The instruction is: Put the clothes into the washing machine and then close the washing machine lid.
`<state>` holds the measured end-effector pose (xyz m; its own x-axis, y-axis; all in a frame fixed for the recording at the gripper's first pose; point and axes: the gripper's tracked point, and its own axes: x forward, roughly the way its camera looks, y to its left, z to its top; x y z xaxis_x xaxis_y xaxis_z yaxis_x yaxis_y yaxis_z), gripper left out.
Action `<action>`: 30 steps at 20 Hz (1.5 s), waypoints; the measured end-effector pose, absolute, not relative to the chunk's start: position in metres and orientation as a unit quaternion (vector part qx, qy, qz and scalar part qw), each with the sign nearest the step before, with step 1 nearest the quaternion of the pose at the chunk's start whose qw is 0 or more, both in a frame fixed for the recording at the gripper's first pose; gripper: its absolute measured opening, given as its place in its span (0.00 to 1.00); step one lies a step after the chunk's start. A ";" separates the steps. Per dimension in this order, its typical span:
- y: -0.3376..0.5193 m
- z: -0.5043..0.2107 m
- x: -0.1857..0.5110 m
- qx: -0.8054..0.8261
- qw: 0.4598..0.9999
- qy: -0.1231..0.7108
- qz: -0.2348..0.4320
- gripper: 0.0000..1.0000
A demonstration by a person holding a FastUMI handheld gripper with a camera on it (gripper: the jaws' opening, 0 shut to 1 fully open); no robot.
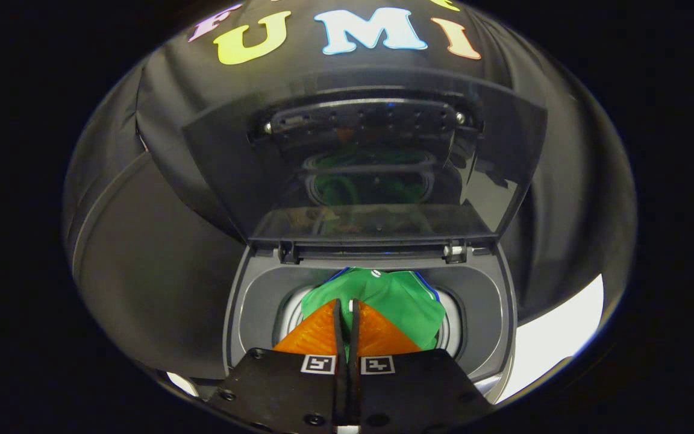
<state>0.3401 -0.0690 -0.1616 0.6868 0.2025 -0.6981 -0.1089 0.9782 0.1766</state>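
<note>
Claw view. The claw (347, 322) is directly over the open mouth of the washer (250, 301), pointing down into it. Its two fingers (317, 334) are pressed nearly together, with only a thin gap between them. Whether any fabric is pinched in that gap cannot be told; the tips lie against or just above the cloth.

The cloth (404, 301) is green, with a thin blue edge showing along its upper sides. It is bunched in the round drum opening (290, 313), just ahead of and beyond the fingers, and fills most of that opening. A small light spot sits near its top edge.

The lid (371, 163) is raised, standing up behind the opening on two hinges (454, 252) at the rear rim. It is dark and see-through, with a handle bar (362, 117) near its upper edge. A green reflection of the cloth shows on its inner surface.

The washer's grey top surround rings the drum opening. A white table (558, 337) surface shows to the right of the washer. Black cloth hangs behind the lid.
</note>
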 end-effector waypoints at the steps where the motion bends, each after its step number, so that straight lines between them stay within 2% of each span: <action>1: -0.069 -0.167 0.341 0.063 0.915 0.390 0.081 0.02; 11: -0.052 -0.205 0.336 0.054 0.905 0.419 0.051 0.01; 19: -0.062 -0.216 0.339 0.076 0.901 0.428 0.014 0.97; 30: -0.076 -0.185 0.336 0.067 0.913 0.399 0.053 0.98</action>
